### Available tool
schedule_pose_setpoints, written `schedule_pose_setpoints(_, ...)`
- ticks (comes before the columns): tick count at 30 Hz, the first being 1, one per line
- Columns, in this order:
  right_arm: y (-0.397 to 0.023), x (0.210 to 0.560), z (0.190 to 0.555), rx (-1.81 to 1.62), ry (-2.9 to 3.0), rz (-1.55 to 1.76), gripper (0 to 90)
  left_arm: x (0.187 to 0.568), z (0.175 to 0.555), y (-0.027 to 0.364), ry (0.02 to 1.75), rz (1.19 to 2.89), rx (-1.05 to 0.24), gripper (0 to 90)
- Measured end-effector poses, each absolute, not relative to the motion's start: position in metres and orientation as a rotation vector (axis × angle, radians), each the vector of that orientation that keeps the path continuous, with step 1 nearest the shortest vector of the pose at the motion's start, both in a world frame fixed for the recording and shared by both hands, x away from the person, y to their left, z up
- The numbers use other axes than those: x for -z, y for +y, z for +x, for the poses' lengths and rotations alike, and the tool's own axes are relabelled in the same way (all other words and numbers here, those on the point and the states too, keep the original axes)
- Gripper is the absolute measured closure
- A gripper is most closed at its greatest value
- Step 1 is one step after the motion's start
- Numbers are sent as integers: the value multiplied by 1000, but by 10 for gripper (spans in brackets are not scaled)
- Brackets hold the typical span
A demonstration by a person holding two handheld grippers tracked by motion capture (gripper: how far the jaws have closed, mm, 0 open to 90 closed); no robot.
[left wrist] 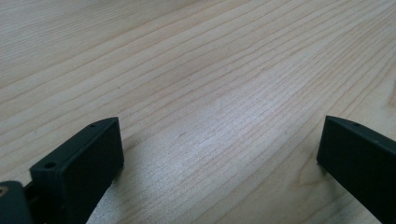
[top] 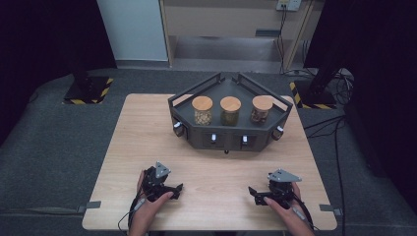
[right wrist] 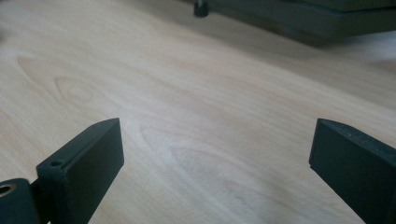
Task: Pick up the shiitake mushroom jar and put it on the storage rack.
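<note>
Bench (top: 147,147), pale wood, carries a dark angular rack (top: 228,130) at its far centre with three cork-lidded jars in a row: left jar (top: 202,110), middle jar (top: 230,110), right jar (top: 261,109), standing upright so their lids are open to reach from above. Left tongs (top: 178,188) and right tongs (top: 252,192) rest low over the near edge, well apart from the rack, both spread wide and holding nothing, apparently a ready stance before any reach.

A lab: black curtains (top: 44,34), hazard-taped stand bases (top: 88,91) (cables (top: 334,128) trailing); one bare wooden table (top: 147,142).
</note>
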State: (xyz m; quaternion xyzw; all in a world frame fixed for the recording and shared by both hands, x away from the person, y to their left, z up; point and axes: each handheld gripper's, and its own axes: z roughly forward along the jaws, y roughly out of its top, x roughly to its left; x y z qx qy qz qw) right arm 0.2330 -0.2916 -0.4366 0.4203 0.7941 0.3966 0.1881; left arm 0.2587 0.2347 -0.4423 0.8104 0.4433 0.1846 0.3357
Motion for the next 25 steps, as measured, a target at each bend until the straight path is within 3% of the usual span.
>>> schedule_pose_setpoints(25,-269,443,244,-1004,2366,1130,5,442,259,235,1157,2113,-480,0)
